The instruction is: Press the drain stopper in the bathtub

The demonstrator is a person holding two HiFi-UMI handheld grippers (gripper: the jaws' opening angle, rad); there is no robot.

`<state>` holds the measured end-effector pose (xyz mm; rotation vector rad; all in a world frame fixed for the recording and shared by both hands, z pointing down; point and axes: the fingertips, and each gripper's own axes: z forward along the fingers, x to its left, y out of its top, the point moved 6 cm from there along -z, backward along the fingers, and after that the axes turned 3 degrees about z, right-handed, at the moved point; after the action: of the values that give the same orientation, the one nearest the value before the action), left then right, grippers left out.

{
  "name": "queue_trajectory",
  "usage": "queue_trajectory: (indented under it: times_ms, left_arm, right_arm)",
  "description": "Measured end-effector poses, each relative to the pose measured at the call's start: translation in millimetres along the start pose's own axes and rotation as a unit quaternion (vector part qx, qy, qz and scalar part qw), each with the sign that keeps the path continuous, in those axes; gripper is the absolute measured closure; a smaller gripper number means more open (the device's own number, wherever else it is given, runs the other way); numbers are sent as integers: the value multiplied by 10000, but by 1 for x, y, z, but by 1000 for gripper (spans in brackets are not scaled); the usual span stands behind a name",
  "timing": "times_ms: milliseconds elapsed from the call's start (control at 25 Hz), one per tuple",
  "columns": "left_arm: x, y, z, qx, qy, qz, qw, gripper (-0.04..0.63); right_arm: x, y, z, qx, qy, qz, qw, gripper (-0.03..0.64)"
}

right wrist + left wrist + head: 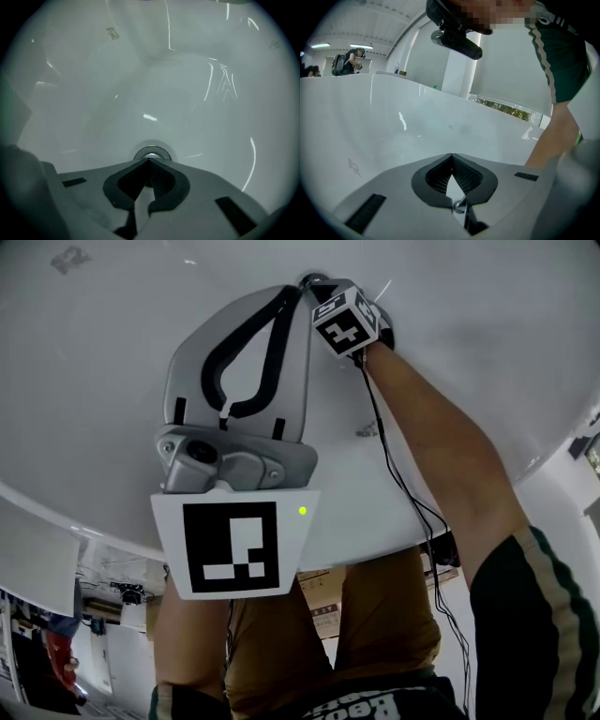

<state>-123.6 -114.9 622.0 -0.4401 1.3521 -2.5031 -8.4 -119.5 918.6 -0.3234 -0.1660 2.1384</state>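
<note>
The chrome drain stopper sits round in the floor of the white bathtub. My right gripper points steeply down at it, jaws shut and empty, tips at the stopper's near edge; whether they touch it I cannot tell. In the head view its marker cube shows deep in the tub, with the drain mostly hidden behind it. My left gripper hangs higher, over the tub's near side, jaws shut on nothing. In its own view, its tips face the far tub wall.
A black cable runs along the right forearm and over the tub rim. Below the rim are the person's tan trousers and cardboard boxes. A white pillar stands beyond the tub.
</note>
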Motion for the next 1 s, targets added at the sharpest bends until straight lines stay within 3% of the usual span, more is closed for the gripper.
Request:
queue_trajectory:
  times_ms: [360, 1000]
  left_arm:
    - [5, -1, 3, -116, 90, -214, 9997, 586]
    - [4, -1, 8, -39, 26, -104, 9999, 586]
  right_arm:
    - [0, -6, 6, -9, 37, 101, 9999, 606]
    - [-3, -4, 6, -145, -30, 37, 9999, 606]
